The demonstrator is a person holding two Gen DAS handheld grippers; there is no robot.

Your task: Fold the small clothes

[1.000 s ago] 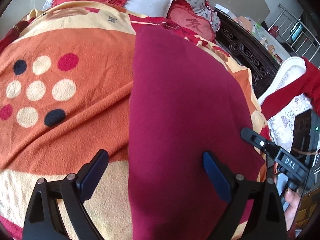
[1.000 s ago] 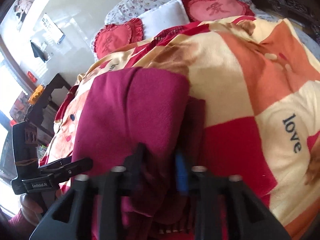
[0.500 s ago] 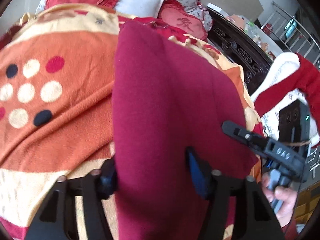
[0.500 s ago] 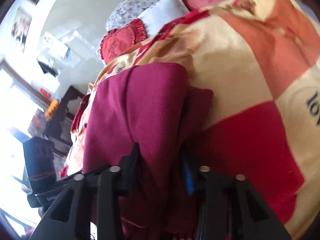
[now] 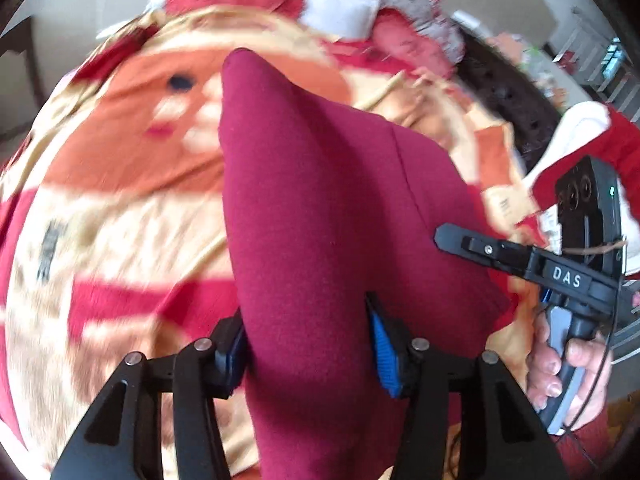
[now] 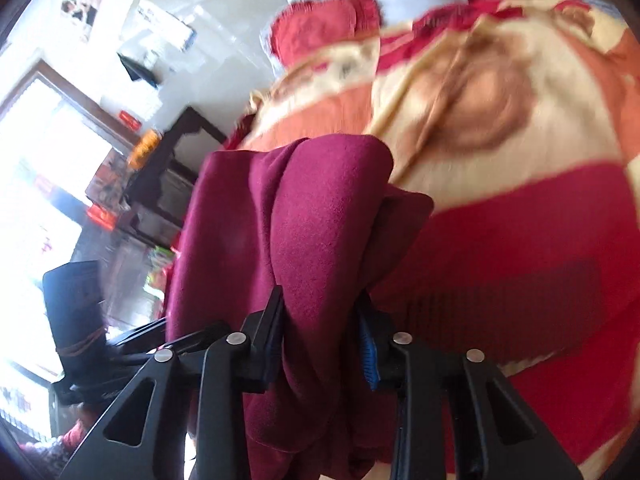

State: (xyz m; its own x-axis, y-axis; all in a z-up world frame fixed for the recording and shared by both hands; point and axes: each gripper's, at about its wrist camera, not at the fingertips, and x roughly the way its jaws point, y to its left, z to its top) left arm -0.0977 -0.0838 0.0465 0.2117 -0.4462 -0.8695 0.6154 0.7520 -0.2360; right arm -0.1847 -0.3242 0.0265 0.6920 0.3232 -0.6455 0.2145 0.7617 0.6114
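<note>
A maroon garment [image 5: 320,200] is bunched and raised off the patterned blanket [image 5: 100,240] on the bed. My left gripper [image 5: 308,340] is shut on its near edge, blue pads pressing a thick fold. In the right wrist view the same garment [image 6: 320,208] drapes in folds over my right gripper [image 6: 322,328]. Those jaws are opening slightly, with the cloth still pinched between the pads. A hand [image 5: 568,356] holds the right tool at the garment's right side. The cloth below both grippers is hidden.
Red heart pillows [image 6: 324,28] and a white pillow [image 5: 340,12] lie at the head of the bed. A dark carved bed frame [image 5: 508,100] runs along the right, with red and white clothing [image 5: 580,128] beyond it. A dark cabinet [image 6: 176,160] stands by the bright window.
The left gripper closed on the garment's near edge. Both grippers then carried the garment across the bed, lifting it off the blanket so it bunches into a peak.
</note>
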